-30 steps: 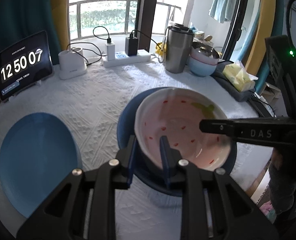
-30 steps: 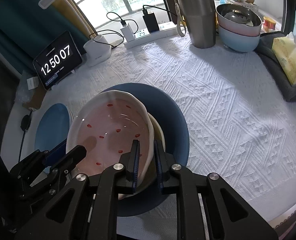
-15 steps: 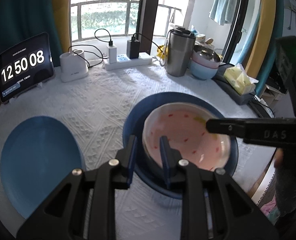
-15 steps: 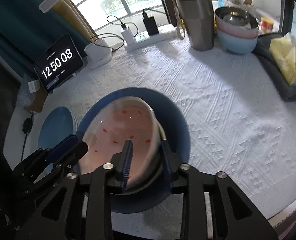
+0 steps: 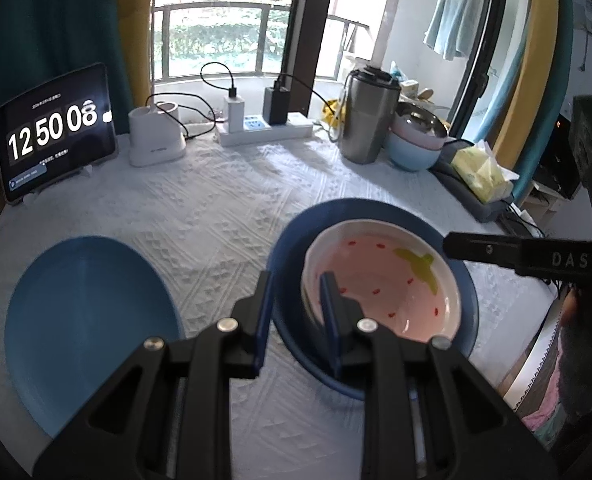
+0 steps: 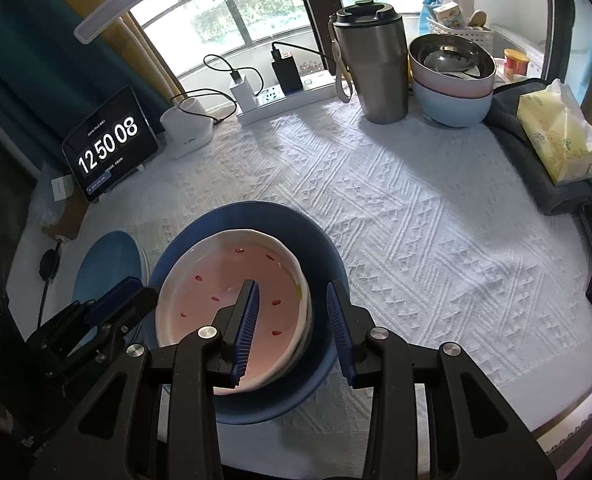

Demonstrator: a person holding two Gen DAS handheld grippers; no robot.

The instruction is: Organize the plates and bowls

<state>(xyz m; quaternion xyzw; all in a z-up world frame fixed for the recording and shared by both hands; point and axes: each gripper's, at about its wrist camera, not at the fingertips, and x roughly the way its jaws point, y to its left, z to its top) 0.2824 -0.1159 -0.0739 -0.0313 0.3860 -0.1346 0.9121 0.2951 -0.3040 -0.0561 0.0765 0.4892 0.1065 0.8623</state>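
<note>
Currently noted: pink strawberry bowl (image 6: 232,312) seated inside dark blue bowl (image 6: 319,256) on white tablecloth (image 6: 435,240). Right gripper (image 6: 294,324) parted, straddling pink rim, pads clear. Left gripper (image 5: 296,312) narrow, astride opposite rim; contact undeterminable. Blue plate (image 5: 84,320) alongside, apart.

From my left wrist view, the left gripper (image 5: 296,300) covers the near rim of the strawberry bowl (image 5: 379,284). Whatever sits under that bowl inside the dark blue bowl (image 6: 319,256) I can't identify. The small text on the tablet clock (image 6: 110,144), at the tabletop's far left edge, is unreadable.
</note>
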